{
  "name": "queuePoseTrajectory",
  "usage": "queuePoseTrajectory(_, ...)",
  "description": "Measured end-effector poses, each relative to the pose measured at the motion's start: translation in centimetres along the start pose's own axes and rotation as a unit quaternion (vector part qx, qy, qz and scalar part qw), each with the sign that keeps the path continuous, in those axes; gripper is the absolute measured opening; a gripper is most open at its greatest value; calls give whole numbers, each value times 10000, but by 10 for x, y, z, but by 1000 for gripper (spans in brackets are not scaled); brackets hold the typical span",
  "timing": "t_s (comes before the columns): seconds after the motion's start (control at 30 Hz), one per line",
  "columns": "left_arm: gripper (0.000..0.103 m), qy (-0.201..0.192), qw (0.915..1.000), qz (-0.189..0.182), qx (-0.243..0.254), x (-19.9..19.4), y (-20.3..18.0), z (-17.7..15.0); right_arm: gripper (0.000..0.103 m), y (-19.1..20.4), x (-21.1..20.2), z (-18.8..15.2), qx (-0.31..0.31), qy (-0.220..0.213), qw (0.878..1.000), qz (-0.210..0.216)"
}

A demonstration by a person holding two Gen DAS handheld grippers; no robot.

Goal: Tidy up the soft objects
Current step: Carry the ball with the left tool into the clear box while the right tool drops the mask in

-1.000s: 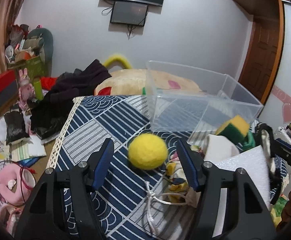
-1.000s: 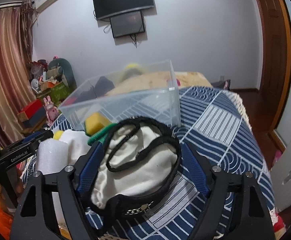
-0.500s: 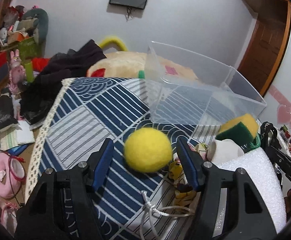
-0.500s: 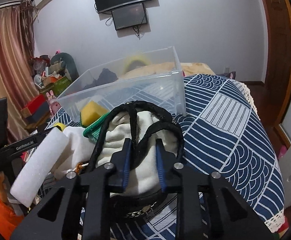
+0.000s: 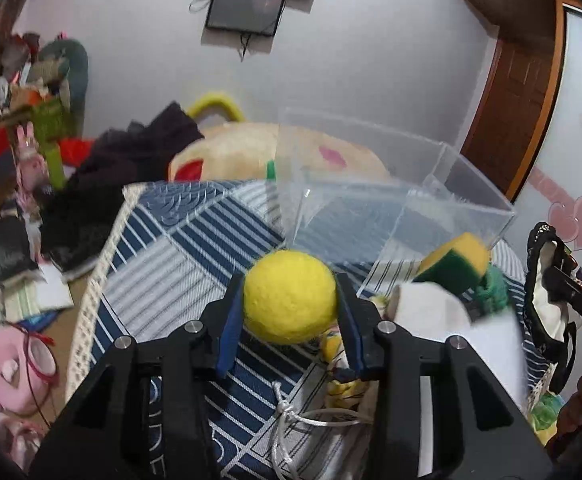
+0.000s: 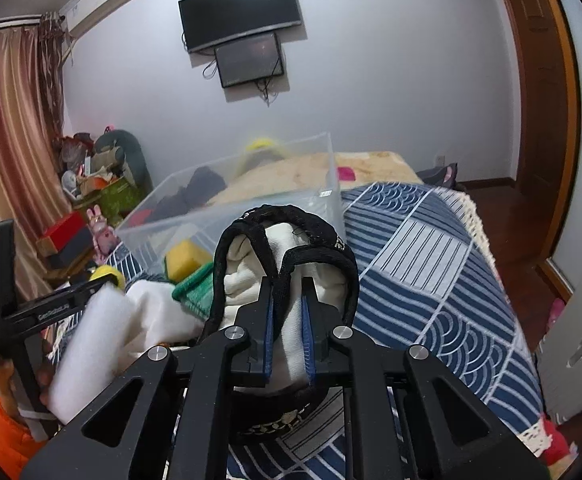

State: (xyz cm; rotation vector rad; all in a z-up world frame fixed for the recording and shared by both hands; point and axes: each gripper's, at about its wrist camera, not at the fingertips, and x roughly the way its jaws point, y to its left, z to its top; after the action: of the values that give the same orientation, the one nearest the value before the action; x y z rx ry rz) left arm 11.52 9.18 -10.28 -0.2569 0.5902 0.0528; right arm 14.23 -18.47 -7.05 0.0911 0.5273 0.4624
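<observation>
In the left wrist view the left gripper (image 5: 290,300) sits low in the centre of the frame, its jaws closing with the yellow felt ball (image 5: 290,297) between the blue pads, which touch the ball on both sides. Just behind the ball, toward the upper right, stands the clear plastic bin (image 5: 471,200) on the blue patterned bedspread (image 5: 171,264). To the right of the ball lie a yellow-and-green sponge (image 5: 457,262) and a white foam block (image 5: 495,344). In the right wrist view the right gripper (image 6: 289,300) fills the lower centre, its jaws pressed together and pinching a fold of the cream cloth bag with black trim (image 6: 291,248), which is bunched in front of the bin.
</observation>
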Motion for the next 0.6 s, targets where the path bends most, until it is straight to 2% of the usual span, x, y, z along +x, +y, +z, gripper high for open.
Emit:
queuePoseTrajectory(0.27, 43, -459, 9986, 61, 266, -32, -10, 23, 11, 2, -12, 19, -174, -325, 9992, -175)
queuePoseTrajectory(0.6, 43, -766, 9957, -178, 481, -40, -26, 60, 11, 16, 0, 64, -465, -733, 9960, -219)
